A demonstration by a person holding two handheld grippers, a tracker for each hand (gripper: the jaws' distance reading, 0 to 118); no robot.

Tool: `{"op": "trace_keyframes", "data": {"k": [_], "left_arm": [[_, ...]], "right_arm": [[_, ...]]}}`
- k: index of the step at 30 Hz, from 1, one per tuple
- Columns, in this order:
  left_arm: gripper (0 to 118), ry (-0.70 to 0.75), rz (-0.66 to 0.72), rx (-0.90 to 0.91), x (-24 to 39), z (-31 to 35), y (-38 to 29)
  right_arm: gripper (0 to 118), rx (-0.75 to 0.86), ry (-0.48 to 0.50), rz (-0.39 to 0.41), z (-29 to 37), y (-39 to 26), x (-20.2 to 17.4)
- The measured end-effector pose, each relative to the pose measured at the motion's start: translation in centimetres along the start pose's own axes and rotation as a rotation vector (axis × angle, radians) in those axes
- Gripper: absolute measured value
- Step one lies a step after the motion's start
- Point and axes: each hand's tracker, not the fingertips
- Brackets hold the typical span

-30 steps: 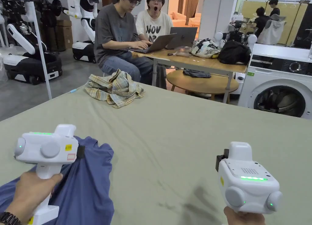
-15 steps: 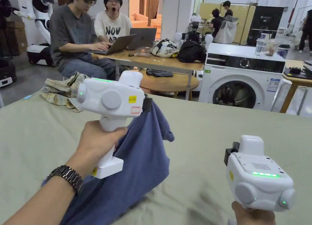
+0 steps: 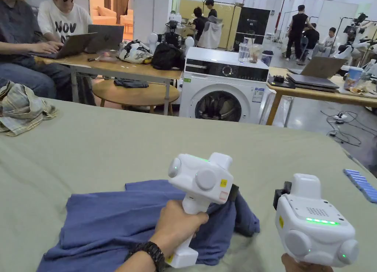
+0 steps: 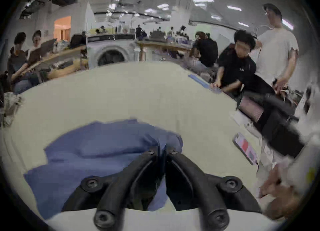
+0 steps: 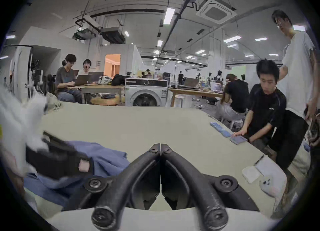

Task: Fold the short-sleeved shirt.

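A busy workshop lies behind a wide table (image 3: 110, 144) under a pale green sheet: at far left people sit at laptops and a crumpled plaid cloth (image 3: 20, 110) rests near the table's far edge, and a washing machine (image 3: 221, 88) stands beyond the middle. Half a second ago the left gripper held the blue shirt (image 3: 110, 225) hoisted well above the sheet, the fabric hanging in a long drape; a second ago it was low at the near left corner with the shirt bunched under it. Now the shirt is down again, spread in a loose, wrinkled heap across the near middle of the table, so the lift reads as a carry and shake-out that has brought the garment in front of the person. It is not flat yet and no fold is made, so I judge the task to be at its start, with spreading to come. The left gripper (image 4: 161, 150) has its jaws closed on a ridge of blue cloth at the shirt's right edge, pinched between the tips in its own view. To its right the right gripper (image 5: 160, 148) hangs just beside that edge over bare sheet, jaws pressed together on nothing, much where it was before. At the far right edge lies a blue strip (image 3: 362, 184).
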Motion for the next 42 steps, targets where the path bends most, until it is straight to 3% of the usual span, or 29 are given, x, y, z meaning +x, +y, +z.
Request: {"op": "trace_keyframes", "data": {"k": [4, 6, 8, 12, 15, 18, 26, 33, 34, 37, 42], "left_arm": [[26, -0.048, 0.066, -0.067, 0.2, -1.7, -3.1], [50, -0.047, 0.067, -0.053, -0.2, -1.1, -3.7], [54, -0.032, 0.063, -0.012, -0.3, 0.5, -3.7], [52, 0.032, 0.085, 0.136, -2.2, 5.2, -3.9], [0, 0.082, 0.131, 0.228, -4.1, 8.7, -4.9], [0, 0.254, 0.112, 0.23, -6.0, 11.3, -6.5], [0, 0.385, 0.284, 0.13, -17.1, 16.1, -8.6], [0, 0.445, 0.438, -0.003, -28.7, 16.0, -7.1], [4, 0.433, 0.461, -0.016, -30.0, 15.5, -6.7], [48, 0.404, 0.554, -0.102, -32.5, 13.9, -6.3], [61, 0.455, 0.632, -0.142, -34.9, 9.5, -7.8]], "right_arm": [[0, -0.034, -0.015, 0.006, -0.1, -1.2, 1.3], [0, -0.047, -0.011, -0.001, 0.0, -1.4, 1.4], [0, -0.056, -0.003, -0.01, -0.2, -1.4, 1.2], [0, -0.055, 0.036, -0.031, -0.3, -1.1, -0.2], [0, -0.045, 0.063, -0.04, -0.4, -0.9, -1.8], [0, -0.036, 0.082, -0.042, -0.7, -0.8, -3.4], [0, -0.071, 0.138, -0.056, -1.4, -1.1, -6.2], [0, -0.1, 0.152, -0.039, -2.4, -1.2, -6.8], [0, -0.105, 0.154, -0.035, -2.7, -1.3, -6.9], [0, -0.111, 0.15, -0.028, -3.1, -1.4, -6.8], [0, -0.134, 0.126, -0.019, -3.8, -1.8, -6.1]]}}
